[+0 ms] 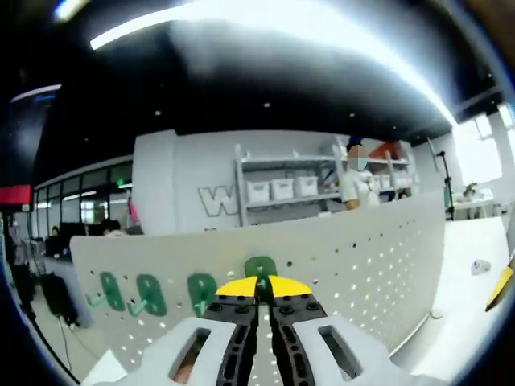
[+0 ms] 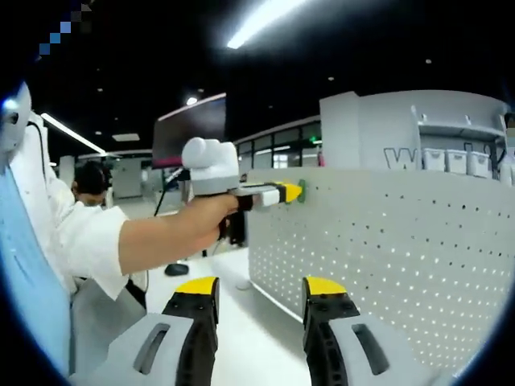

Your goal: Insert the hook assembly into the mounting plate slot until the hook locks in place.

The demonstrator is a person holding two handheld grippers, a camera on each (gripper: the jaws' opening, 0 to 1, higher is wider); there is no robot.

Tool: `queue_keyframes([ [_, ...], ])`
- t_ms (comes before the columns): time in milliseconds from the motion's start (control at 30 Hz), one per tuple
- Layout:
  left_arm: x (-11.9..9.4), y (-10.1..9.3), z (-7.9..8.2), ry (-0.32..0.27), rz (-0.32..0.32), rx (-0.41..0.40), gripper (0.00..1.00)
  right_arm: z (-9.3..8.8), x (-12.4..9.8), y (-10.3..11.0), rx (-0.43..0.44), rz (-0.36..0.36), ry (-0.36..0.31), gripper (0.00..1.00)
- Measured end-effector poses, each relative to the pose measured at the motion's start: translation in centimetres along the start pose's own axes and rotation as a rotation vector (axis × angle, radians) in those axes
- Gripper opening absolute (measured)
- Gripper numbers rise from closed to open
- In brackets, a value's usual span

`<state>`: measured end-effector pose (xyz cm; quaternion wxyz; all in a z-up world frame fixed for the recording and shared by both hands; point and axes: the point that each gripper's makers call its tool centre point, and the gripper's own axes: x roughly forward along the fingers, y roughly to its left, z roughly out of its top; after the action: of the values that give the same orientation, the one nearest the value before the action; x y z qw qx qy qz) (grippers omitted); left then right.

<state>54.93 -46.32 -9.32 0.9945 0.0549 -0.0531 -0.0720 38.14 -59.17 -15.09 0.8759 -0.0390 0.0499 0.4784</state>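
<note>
A white perforated mounting plate point(image 1: 362, 257) stands upright on a white table. Three green hooks point(image 1: 149, 295) hang on its lower left part. My left gripper point(image 1: 261, 287) is shut on a fourth green hook point(image 1: 260, 268) and holds it against the plate's face. In the right gripper view the same left gripper point(image 2: 288, 192) shows side-on in a person's hand, with the green hook point(image 2: 301, 190) touching the plate point(image 2: 386, 241) near its top left corner. My right gripper point(image 2: 261, 288) stands open and holds nothing, low in front of the plate.
The white table point(image 1: 475, 241) runs along the plate's right side, with a small white object point(image 1: 480, 266) lying on it. A shelf with white bins point(image 1: 282, 190) and a standing person lie behind the plate. A person's arm and white sleeve point(image 2: 88, 241) reach in from the left.
</note>
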Motion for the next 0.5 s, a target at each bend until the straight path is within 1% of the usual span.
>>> queue_keyframes([
  [167,0.38,-0.07,-0.06,-0.005,0.014,0.031,0.03,0.13,-0.07,0.00,0.003,0.006,-0.005,0.40],
  [500,0.80,0.18,-0.64,-0.006,0.046,0.030,0.03,-0.25,-0.61,-0.26,0.007,-0.001,0.009,0.39],
])
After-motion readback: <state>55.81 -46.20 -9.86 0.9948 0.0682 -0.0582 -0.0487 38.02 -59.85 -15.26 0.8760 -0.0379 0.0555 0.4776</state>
